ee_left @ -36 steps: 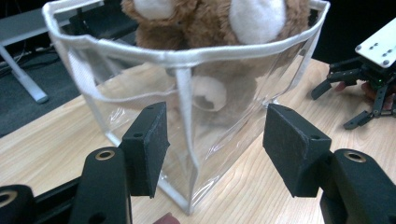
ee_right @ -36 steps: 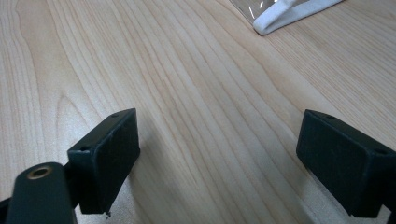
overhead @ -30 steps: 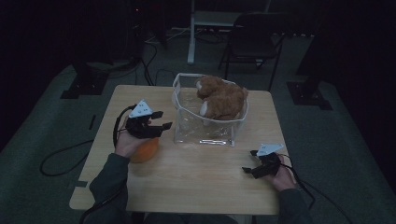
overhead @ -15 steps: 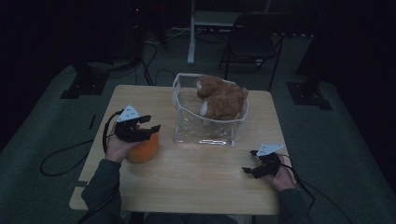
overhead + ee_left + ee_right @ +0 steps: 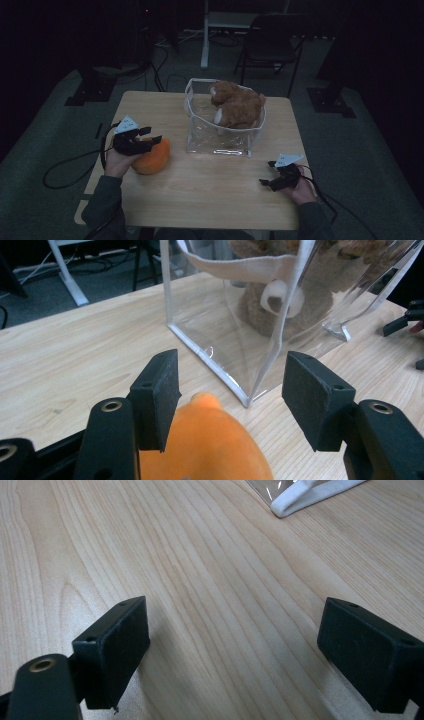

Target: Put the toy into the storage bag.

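Observation:
A soft orange toy (image 5: 152, 159) lies on the wooden table (image 5: 215, 195), left of a clear bag (image 5: 200, 135). My left gripper (image 5: 152, 135) hovers just over the toy's top, open. In the left gripper view the orange toy (image 5: 210, 445) rises beneath the left gripper (image 5: 230, 395), close under one pad (image 5: 157, 400) and apart from the other. A brown plush animal (image 5: 237, 107) fills the clear bag (image 5: 225, 315) and shows through its wall as brown fur (image 5: 300, 295). My right gripper (image 5: 267, 174) rests near the table's right front, and the right gripper (image 5: 232, 650) stands open over bare wood.
The bag's white strap (image 5: 310, 495) lies on the table ahead of the right gripper. The right gripper's tips (image 5: 405, 322) show past the bag in the left gripper view. A dark chair (image 5: 270, 45) and stand bases sit on the floor behind the table. Cables trail off both sides.
My left hand has slid to the left and a little down, away from the bag, staying over the orange toy. The right hand and the bag have not moved.

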`<control>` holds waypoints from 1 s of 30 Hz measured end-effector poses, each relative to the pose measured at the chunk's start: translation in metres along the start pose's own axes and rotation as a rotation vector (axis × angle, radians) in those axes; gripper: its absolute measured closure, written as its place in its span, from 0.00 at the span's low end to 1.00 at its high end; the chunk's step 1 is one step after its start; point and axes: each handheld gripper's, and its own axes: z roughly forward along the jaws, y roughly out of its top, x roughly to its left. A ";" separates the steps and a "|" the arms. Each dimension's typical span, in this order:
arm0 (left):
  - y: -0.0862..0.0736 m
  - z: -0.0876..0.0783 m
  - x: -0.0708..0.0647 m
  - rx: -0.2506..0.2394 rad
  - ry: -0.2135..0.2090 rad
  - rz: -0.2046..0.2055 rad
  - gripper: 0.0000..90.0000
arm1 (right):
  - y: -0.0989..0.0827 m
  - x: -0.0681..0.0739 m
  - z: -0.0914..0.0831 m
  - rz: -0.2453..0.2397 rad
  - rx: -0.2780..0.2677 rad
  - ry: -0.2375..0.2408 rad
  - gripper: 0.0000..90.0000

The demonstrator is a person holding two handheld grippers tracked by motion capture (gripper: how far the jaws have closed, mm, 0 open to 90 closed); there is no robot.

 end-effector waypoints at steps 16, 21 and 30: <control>-0.017 -0.006 0.014 0.020 0.004 -0.065 0.49 | 0.000 0.000 0.000 0.000 0.001 -0.001 0.14; -0.022 -0.005 0.016 0.031 0.007 -0.076 0.51 | 0.000 0.000 0.000 0.000 0.001 -0.001 0.14; -0.032 -0.011 0.020 0.031 0.022 -0.098 0.52 | 0.000 0.000 0.000 -0.001 0.001 -0.001 0.14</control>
